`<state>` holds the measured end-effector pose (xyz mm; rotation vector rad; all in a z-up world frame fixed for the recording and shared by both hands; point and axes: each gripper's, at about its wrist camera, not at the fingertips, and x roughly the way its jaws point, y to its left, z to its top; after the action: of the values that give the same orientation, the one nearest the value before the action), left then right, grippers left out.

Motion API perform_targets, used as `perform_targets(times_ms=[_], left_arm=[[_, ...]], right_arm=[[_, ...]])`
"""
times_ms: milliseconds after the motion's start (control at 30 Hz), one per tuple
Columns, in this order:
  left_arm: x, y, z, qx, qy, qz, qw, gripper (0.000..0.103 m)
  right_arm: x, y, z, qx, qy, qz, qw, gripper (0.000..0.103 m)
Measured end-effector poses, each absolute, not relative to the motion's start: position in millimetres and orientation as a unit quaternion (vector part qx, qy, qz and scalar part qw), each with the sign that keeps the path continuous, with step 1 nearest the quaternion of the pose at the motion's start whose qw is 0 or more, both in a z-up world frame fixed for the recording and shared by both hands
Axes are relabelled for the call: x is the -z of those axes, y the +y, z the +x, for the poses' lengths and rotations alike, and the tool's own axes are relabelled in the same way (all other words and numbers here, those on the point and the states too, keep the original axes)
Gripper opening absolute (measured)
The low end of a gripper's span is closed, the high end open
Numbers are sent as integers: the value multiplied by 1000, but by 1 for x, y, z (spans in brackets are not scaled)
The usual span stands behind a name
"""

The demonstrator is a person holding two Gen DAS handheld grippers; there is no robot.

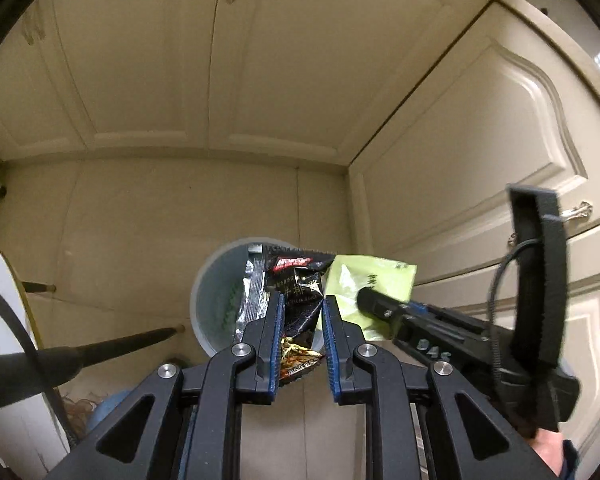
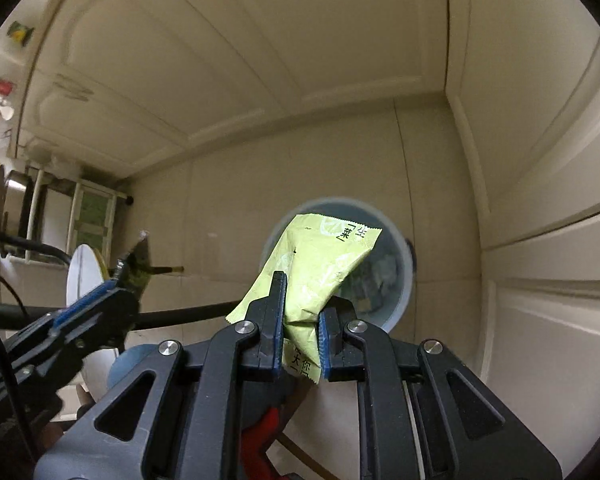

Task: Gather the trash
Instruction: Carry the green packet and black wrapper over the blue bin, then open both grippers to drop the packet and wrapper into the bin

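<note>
My left gripper (image 1: pixel 302 312) is shut on a black snack wrapper (image 1: pixel 300 300) with a silver inside, held over a pale blue round bin (image 1: pixel 216 300) on the floor. My right gripper (image 2: pixel 302 308) is shut on a light green wrapper (image 2: pixel 320 264), held over the same bin (image 2: pixel 404 280). The bin holds some trash. In the left wrist view the green wrapper (image 1: pixel 374 280) and the right gripper (image 1: pixel 376 304) are just right of the black wrapper. In the right wrist view the left gripper (image 2: pixel 116 280) is at far left with its wrapper edge-on.
Cream cabinet doors (image 1: pixel 500 140) stand behind and right of the bin, in a corner. A white round stool (image 1: pixel 4 320) with black legs (image 1: pixel 120 346) is on the left. A rack with shelves (image 2: pixel 76 212) stands further left. The floor is beige tile.
</note>
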<state>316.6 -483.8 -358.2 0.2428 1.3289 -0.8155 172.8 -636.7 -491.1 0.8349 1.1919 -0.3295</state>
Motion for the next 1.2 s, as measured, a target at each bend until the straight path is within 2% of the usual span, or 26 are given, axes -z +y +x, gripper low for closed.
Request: perform_targets(times_ms=[133, 200, 267, 333, 367, 400, 433, 500, 567, 667, 900, 933, 1200], left_arm=[[365, -497, 326, 356, 599, 114, 708, 19], [366, -501, 327, 348, 597, 123, 713, 29], [365, -495, 322, 344, 596, 124, 715, 49], [366, -498, 325, 337, 595, 125, 719, 55], [367, -500, 327, 333, 595, 128, 720, 59], [365, -495, 322, 331, 593, 131, 722, 60], [363, -498, 320, 330, 591, 133, 724, 63], [356, -500, 316, 331, 579, 137, 732, 66], [348, -491, 310, 335, 566, 134, 741, 73], [334, -482, 291, 338, 542, 137, 757, 78], [290, -465, 255, 350, 462, 162, 799, 90], [282, -458, 248, 355, 451, 160, 803, 95], [196, -385, 203, 353, 361, 107, 857, 98]], right_arm=[[506, -636, 177, 156, 551, 388, 722, 20], [511, -636, 178, 156, 551, 392, 720, 24], [512, -638, 178, 160, 550, 392, 720, 38], [510, -642, 171, 169, 543, 397, 721, 72], [509, -643, 168, 172, 537, 401, 722, 81], [509, -645, 166, 174, 533, 404, 723, 95], [507, -645, 164, 178, 530, 407, 722, 100], [505, -648, 157, 183, 524, 414, 721, 103], [499, -651, 152, 190, 522, 416, 719, 103], [485, -649, 147, 200, 515, 405, 728, 103], [422, -637, 138, 214, 474, 386, 762, 103], [408, -634, 136, 219, 465, 379, 769, 103], [304, -602, 132, 227, 399, 326, 826, 103]])
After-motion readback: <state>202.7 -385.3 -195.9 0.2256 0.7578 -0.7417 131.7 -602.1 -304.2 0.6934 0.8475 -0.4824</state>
